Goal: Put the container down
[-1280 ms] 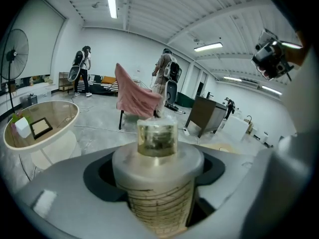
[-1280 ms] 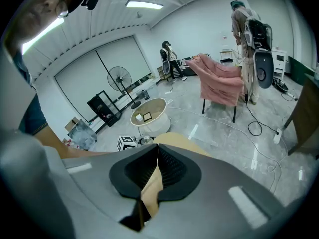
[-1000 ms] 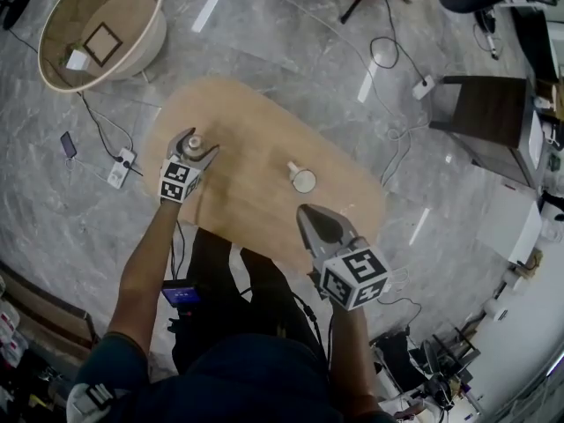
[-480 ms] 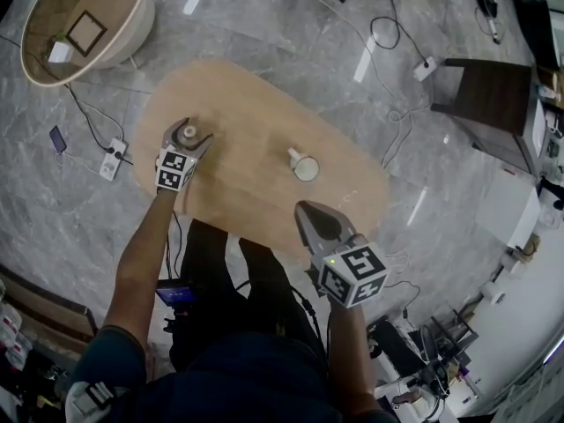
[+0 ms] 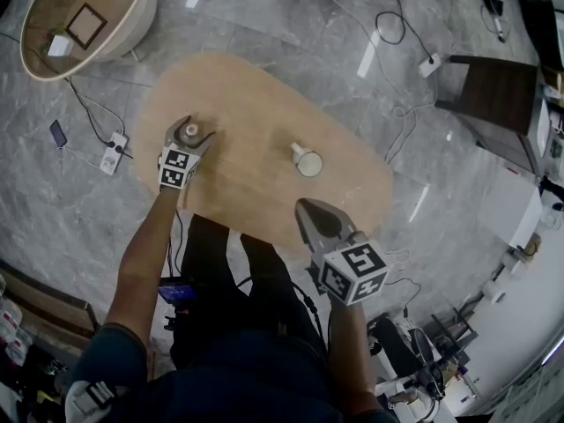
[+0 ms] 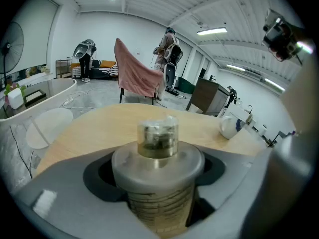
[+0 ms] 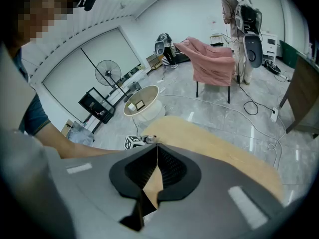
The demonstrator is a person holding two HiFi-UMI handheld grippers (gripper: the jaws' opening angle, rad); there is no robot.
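L tongs clamp container at tabletop 9 o'clock; R tongs closed, empty, at 5; cup at 3.

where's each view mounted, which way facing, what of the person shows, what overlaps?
Head view: on the head, looking steeply down at the wooden table; arms, legs, left gripper and right gripper show.
Left gripper view: on the left gripper, looking along jaws shut on the container, toward the white mug.
Right gripper view: on the right gripper, jaws shut, empty, facing across the table; left forearm shows.
Shared: head and left gripper views both show the white mug.
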